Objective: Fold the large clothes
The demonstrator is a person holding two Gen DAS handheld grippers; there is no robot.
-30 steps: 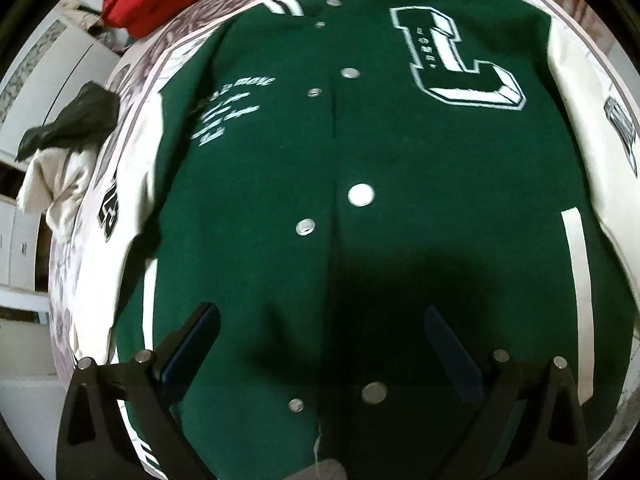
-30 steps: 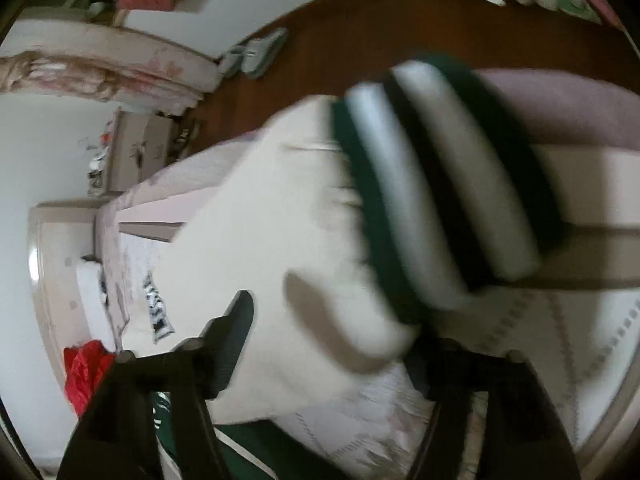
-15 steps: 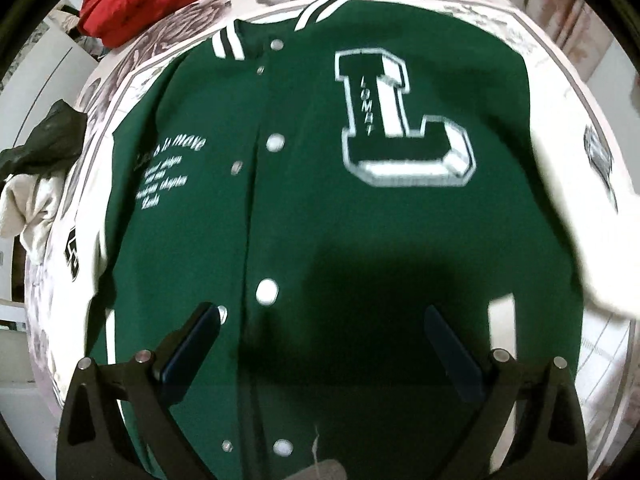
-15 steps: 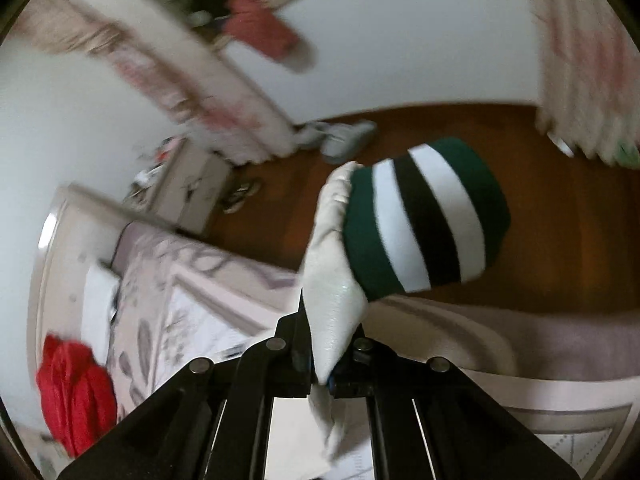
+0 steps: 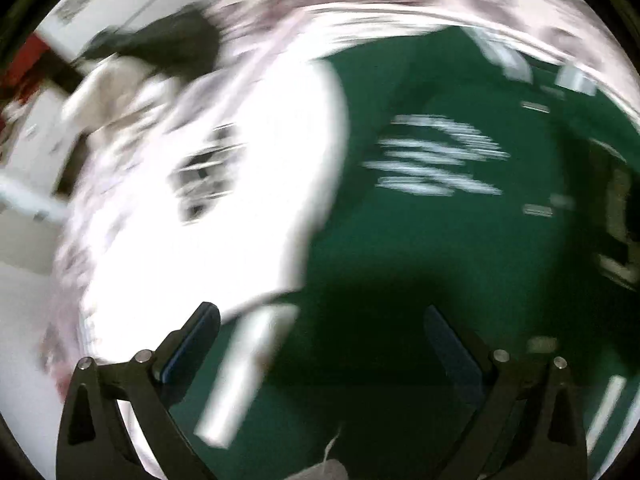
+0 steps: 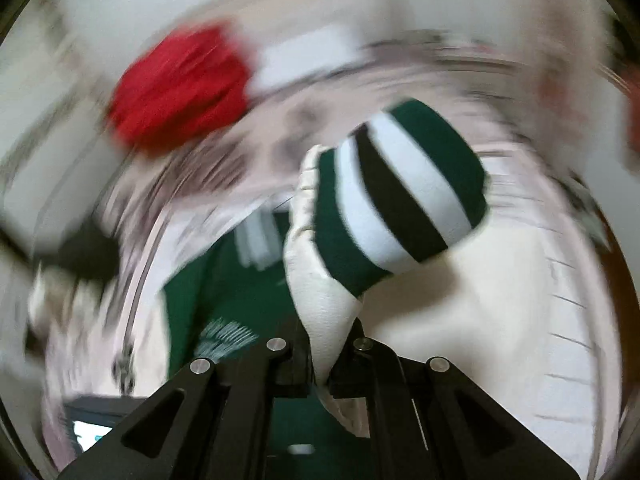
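Note:
A green varsity jacket (image 5: 460, 248) with cream sleeves lies front-up on a patterned bedspread (image 5: 280, 12). In the blurred left wrist view my left gripper (image 5: 320, 340) hangs open above the jacket's lower left front, near its cream sleeve (image 5: 224, 208), with nothing between its fingers. My right gripper (image 6: 322, 360) is shut on the other cream sleeve (image 6: 316, 280) just below its green, white and black striped cuff (image 6: 404, 188), which it holds up above the bed. The jacket's green body (image 6: 248, 292) shows below it.
A red garment (image 6: 180, 84) lies at the head of the bed. A dark and a cream garment (image 5: 152, 52) are heaped beside the bed's left edge, by white furniture (image 5: 24, 248). Dark wood floor (image 6: 624, 264) shows at the right.
My left gripper has swept left across the jacket, from its middle to the left sleeve. My right gripper shut on the cuffed sleeve and swung it from the floor side round over the bed.

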